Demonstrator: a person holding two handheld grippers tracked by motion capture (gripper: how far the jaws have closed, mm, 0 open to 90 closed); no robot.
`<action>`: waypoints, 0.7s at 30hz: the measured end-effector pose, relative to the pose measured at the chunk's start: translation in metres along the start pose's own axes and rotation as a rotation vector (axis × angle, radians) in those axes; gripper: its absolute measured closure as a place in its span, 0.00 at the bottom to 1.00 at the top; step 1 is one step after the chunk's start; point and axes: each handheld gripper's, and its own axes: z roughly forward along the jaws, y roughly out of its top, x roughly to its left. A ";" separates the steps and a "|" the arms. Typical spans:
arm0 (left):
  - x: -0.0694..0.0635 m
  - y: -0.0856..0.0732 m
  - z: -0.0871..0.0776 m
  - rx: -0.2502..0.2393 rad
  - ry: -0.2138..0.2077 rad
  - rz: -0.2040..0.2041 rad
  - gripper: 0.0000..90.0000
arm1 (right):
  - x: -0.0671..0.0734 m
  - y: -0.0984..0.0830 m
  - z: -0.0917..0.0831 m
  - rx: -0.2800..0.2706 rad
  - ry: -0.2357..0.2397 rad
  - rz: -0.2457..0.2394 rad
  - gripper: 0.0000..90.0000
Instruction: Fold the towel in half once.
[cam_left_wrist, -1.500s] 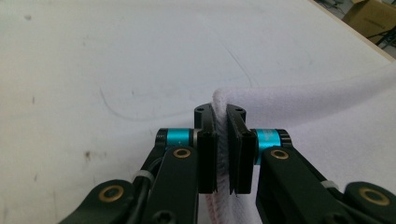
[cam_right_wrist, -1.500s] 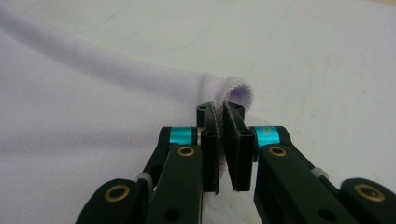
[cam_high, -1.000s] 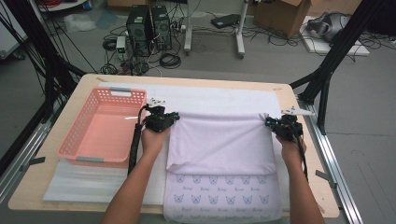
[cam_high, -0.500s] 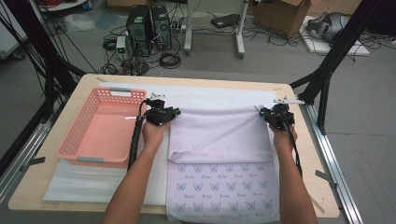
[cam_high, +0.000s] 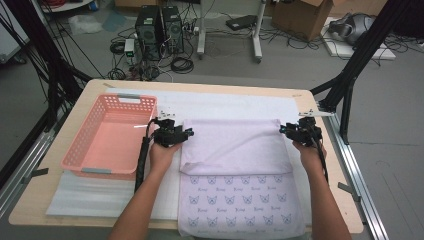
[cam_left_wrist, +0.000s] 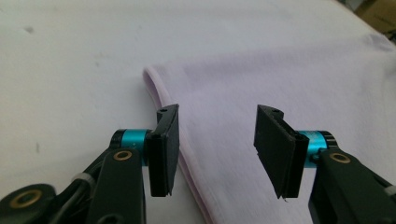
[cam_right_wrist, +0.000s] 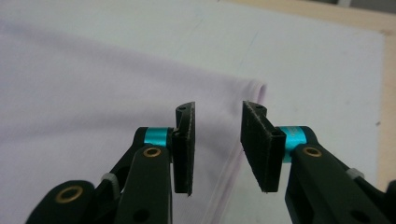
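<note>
Both forearms are reaching forward from the near edge of the table (cam_high: 320, 102), roughly parallel, with the hands resting low at the two far corners of a folded lilac cloth (cam_high: 235, 145). The left gripper (cam_high: 189, 133) is lying at the cloth's far left corner, and the right gripper (cam_high: 283, 129) is lying at the far right corner, each pointing inward along the fold.

The left gripper's jaws have just been opening and are now standing apart; in the left gripper view (cam_left_wrist: 215, 140) the cloth's hemmed edge is running beneath the gap, with neither pad pressing on it. The right gripper's jaws have also just been opening and are standing apart, though less widely; in the right gripper view (cam_right_wrist: 217, 140) the cloth's corner is lying flat under the gap, free of the pads.

The cloth is lying on a white sheet (cam_high: 235, 102) in the middle of the table, its upper layer folded over a lower layer printed with small cat faces. A pink basket (cam_high: 82, 145) is sitting just left of the left hand, so room on that side is tight. White sheet is lying bare beyond the far fold.

The high view is showing the basket and the printed layer; the gripper views are showing the hem and the gaps between pads.
</note>
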 end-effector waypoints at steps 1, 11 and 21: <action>-0.002 -0.001 -0.001 0.017 0.003 0.004 0.52 | 0.001 -0.002 0.000 0.035 0.011 -0.001 0.68; -0.003 -0.020 -0.004 0.012 0.060 -0.023 0.50 | 0.002 -0.029 0.003 0.072 0.011 0.010 0.65; -0.014 -0.016 0.004 0.031 0.094 0.049 0.96 | 0.002 -0.035 0.016 0.073 0.049 0.037 0.94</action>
